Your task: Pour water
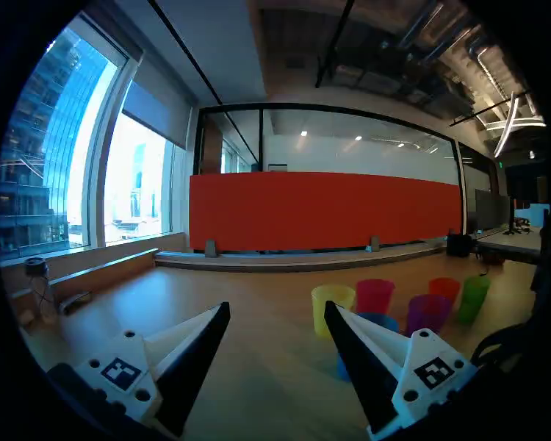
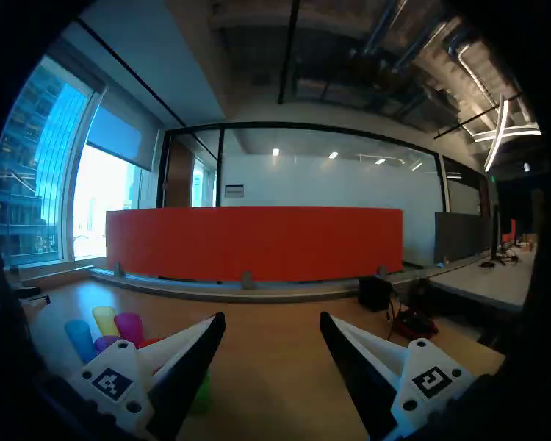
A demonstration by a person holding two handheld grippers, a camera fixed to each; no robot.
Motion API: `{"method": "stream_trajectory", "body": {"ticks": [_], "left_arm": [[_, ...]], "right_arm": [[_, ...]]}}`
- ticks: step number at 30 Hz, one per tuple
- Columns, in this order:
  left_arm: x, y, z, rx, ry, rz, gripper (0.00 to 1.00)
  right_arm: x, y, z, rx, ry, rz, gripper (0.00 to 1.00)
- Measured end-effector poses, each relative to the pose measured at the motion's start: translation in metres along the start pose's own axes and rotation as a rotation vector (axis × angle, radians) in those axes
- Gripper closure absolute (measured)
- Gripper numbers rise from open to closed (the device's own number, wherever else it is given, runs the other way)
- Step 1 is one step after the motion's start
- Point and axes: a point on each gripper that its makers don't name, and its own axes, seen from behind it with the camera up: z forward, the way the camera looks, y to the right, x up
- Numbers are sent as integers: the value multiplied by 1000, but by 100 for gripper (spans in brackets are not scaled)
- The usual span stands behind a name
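Ahead, coloured cups cluster on the table, contents unseeable; left gripper and right gripper jaws spread, empty.

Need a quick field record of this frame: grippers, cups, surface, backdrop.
left gripper: open, empty, over the table
right gripper: open, empty
cups: yellow plastic cup, pink plastic cup, red plastic cup, green plastic cup, purple plastic cup, blue plastic cup
cup state: upright, clustered together
cup position: ahead-right of left gripper
cup contents: cannot tell
surface: light wooden table
backdrop: long orange-red partition panel, tall window
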Motion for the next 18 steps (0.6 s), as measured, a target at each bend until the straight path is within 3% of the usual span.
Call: {"method": "stream_trajectory", "body": {"ticks": [18], "left_arm": [[0, 0, 0, -1, -2, 2, 4]], "right_arm": [[-4, 4, 0, 7, 8, -18, 0]]}}
